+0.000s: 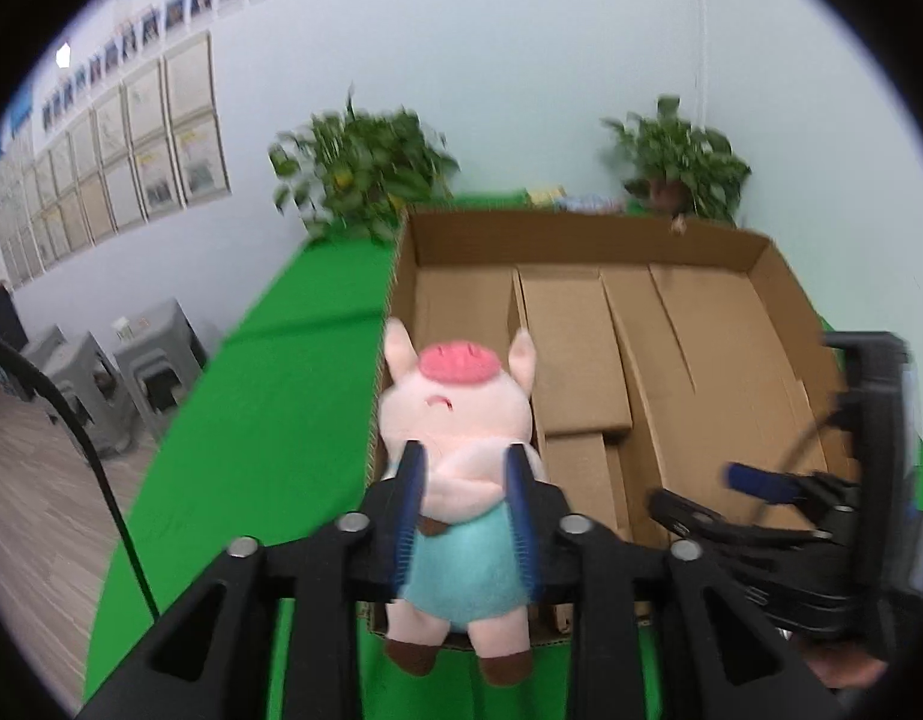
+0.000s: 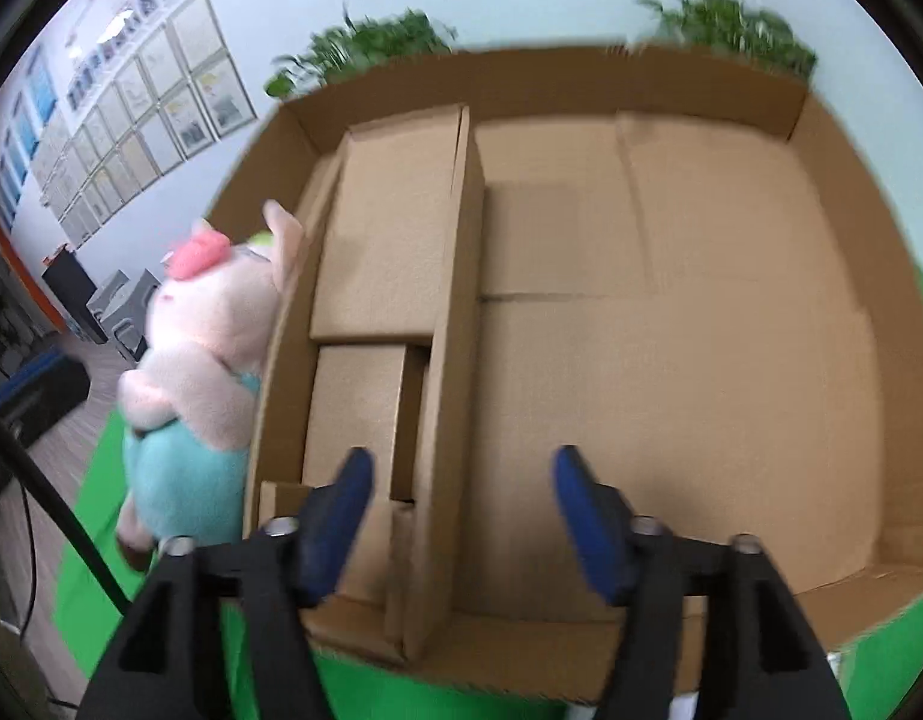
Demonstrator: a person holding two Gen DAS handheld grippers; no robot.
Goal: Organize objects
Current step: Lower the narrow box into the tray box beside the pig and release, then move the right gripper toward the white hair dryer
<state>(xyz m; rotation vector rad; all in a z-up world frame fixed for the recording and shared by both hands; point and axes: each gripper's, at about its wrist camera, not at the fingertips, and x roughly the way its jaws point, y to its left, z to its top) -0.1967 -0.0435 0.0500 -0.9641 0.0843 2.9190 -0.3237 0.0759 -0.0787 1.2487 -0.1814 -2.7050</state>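
Left hand-held gripper (image 1: 464, 468) pads flank plush pig (image 1: 455, 420); right hand-held gripper (image 2: 461, 480) gapes empty; green tablecloth (image 1: 269, 420).

I can't tell if the blue pads (image 1: 408, 510) squeeze the pink plush pig in teal overalls (image 1: 458, 480). The leafy green plants (image 2: 371, 48) are blurry, and the brown cardboard box (image 2: 761, 630) hides their pots.

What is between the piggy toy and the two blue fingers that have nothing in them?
In the right wrist view, the cardboard box's side wall separates the plush pig from the right gripper.
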